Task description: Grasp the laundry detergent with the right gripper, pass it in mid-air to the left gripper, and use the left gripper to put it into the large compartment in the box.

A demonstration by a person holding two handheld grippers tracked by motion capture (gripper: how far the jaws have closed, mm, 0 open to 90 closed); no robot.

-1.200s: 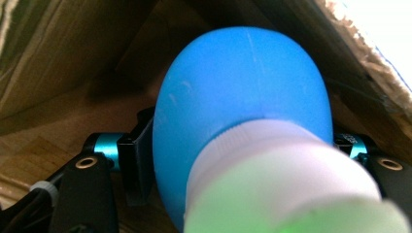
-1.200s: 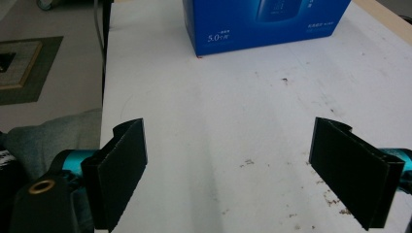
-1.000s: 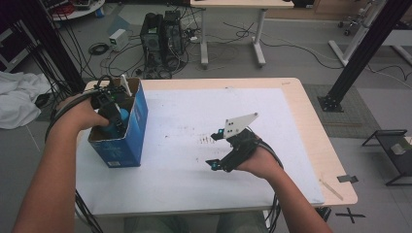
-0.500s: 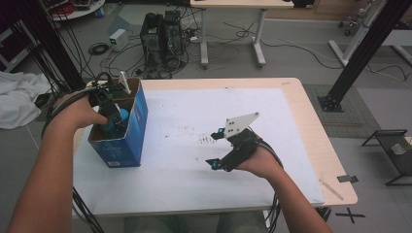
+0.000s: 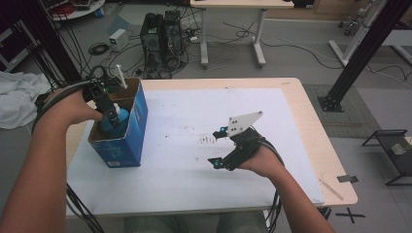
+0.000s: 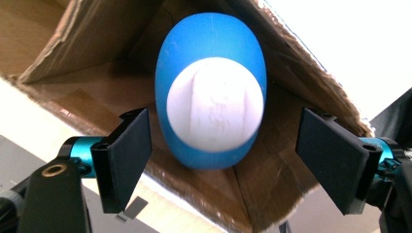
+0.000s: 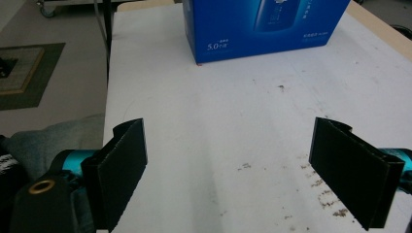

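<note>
Now lift the left gripper straight out, jaws just opened and clear of the blue-and-white egg-shaped bottle resting inside the blue cardboard box, without snagging flaps.

A lab is indicated by a computer tower on the floor, loose cables and black framing.

blue-white egg-shaped object, cardboard box
</note>
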